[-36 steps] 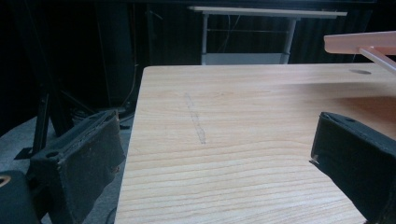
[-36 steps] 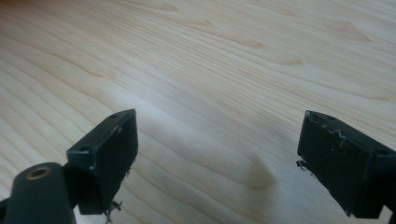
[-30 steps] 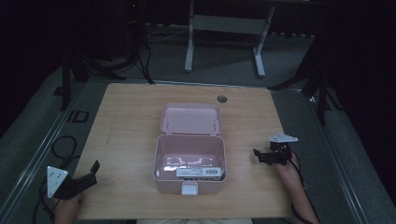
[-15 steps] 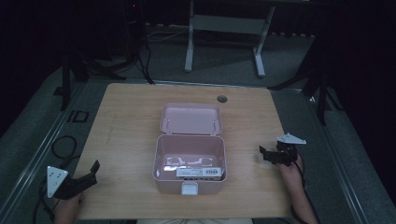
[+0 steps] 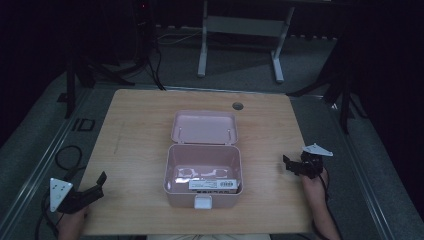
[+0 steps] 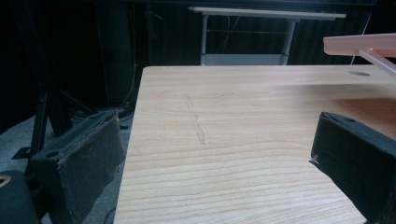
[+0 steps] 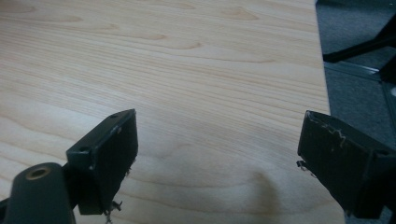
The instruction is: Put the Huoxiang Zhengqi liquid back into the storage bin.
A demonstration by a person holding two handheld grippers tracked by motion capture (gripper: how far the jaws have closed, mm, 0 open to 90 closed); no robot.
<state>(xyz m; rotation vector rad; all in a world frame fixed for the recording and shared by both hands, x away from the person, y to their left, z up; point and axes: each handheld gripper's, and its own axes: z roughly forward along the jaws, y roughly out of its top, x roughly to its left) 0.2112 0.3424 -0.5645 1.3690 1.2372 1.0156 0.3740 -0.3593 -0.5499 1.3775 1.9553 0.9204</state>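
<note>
A pink plastic box (image 5: 203,175) stands open in the middle of the wooden table (image 5: 140,130), its lid (image 5: 203,127) laid back away from me. Inside lie a clear packet (image 5: 200,173) and a white labelled strip (image 5: 212,185). A white latch (image 5: 202,202) sits on the box's front wall. My left gripper (image 5: 97,186) is open at the table's front left edge, empty, with the lid's edge (image 6: 359,44) far to its right. My right gripper (image 5: 291,166) hovers open over the table's right edge, its jaws spread wide above bare wood (image 7: 205,84).
A round cable hole (image 5: 238,106) sits near the table's far edge. Cables (image 5: 65,155) lie on the grey floor at the left. A metal stand (image 5: 240,30) is behind the table. Dark floor drops off past the right edge (image 7: 355,51).
My right gripper has drifted rightward and slightly toward me, away from the box and out to the table's right edge. The left gripper and the box have stayed put.
</note>
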